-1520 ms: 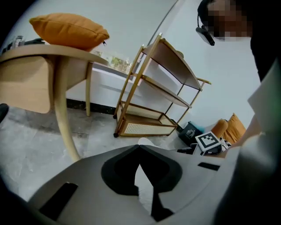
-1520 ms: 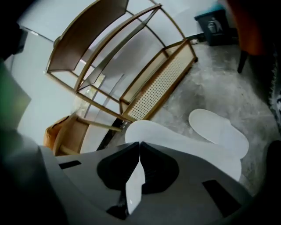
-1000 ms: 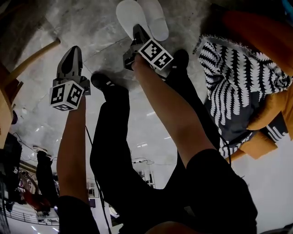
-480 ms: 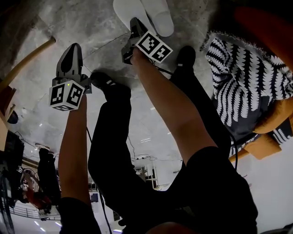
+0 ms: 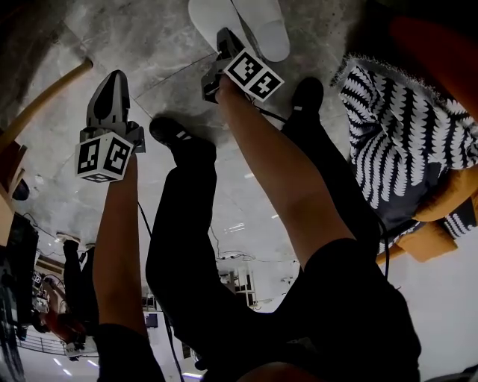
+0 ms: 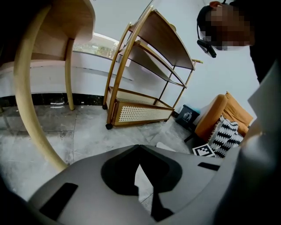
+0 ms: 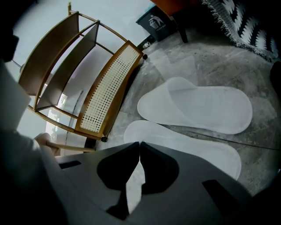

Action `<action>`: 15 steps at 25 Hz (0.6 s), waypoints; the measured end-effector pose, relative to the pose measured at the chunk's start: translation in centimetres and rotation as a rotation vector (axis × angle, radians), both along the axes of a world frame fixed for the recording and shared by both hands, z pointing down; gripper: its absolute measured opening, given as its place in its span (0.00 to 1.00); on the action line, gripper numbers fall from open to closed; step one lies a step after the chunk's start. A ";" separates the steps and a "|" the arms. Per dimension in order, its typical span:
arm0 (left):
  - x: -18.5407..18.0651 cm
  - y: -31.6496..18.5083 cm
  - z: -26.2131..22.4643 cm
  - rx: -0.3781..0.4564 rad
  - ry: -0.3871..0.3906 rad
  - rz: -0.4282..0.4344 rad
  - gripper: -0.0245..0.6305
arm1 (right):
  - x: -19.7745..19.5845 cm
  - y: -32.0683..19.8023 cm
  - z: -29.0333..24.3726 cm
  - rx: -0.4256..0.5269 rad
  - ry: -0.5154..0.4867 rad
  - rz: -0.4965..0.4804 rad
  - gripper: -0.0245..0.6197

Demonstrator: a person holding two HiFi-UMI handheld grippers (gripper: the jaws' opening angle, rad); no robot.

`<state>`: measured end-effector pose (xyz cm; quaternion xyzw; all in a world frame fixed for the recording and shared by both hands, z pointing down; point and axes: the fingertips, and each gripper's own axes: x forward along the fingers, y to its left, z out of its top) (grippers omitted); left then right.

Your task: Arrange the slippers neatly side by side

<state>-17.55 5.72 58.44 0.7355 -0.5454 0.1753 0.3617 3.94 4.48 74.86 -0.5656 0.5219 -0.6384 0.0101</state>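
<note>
The two white slippers lie side by side on the grey stone floor [image 5: 187,82], at the far edge of the head view, just beyond the person's feet. The left slipper [image 5: 211,21] and the right slipper [image 5: 263,26] run parallel with only a narrow strip of floor between them.

The right gripper [image 5: 222,34] reaches out over the near end of the left slipper. In the right gripper view its jaws are closed tip to tip with nothing between them, and the white of that slipper shows below and past them. I cannot tell whether the tips touch the slipper.

The left gripper [image 5: 114,74] is held well to the left of the slippers, over bare floor. Its jaws are also closed on nothing, with only floor behind them.

The person's black shoes [image 5: 168,133] stand on the floor between the two grippers and to the right of them.

A curved wooden chair leg [image 5: 45,97] crosses the left side. On the right, a black and white patterned cushion [image 5: 403,127] rests on an orange armchair [image 5: 441,45]. Further off stands a wooden shelf unit [image 7: 88,74] with a woven cane panel, and a small dark bin [image 7: 153,19] sits on the floor to its right.
</note>
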 end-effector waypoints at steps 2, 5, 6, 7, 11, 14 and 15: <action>0.0 -0.2 0.1 0.001 0.005 -0.009 0.06 | 0.2 0.0 0.2 -0.005 0.018 -0.019 0.09; 0.5 -0.2 -0.2 -0.004 0.009 -0.007 0.06 | 0.2 0.2 0.3 -0.015 0.021 -0.040 0.10; 0.6 -0.1 -0.3 -0.006 0.010 -0.005 0.06 | 0.1 0.4 0.3 -0.019 0.020 -0.050 0.10; 0.7 -0.2 -0.5 -0.007 0.011 -0.003 0.06 | 0.1 0.4 0.4 -0.021 0.019 -0.063 0.10; 0.3 -0.9 -1.5 0.000 0.002 -0.003 0.06 | 0.3 0.6 0.3 -0.054 0.036 -0.089 0.10; 0.1 -0.9 -3.1 -0.006 -0.005 -0.013 0.06 | 1.1 2.2 -0.7 -0.118 0.044 -0.091 0.24; 0.3 -1.0 -3.8 -0.006 -0.008 -0.012 0.06 | 1.4 2.6 -1.4 -0.134 0.049 -0.098 0.24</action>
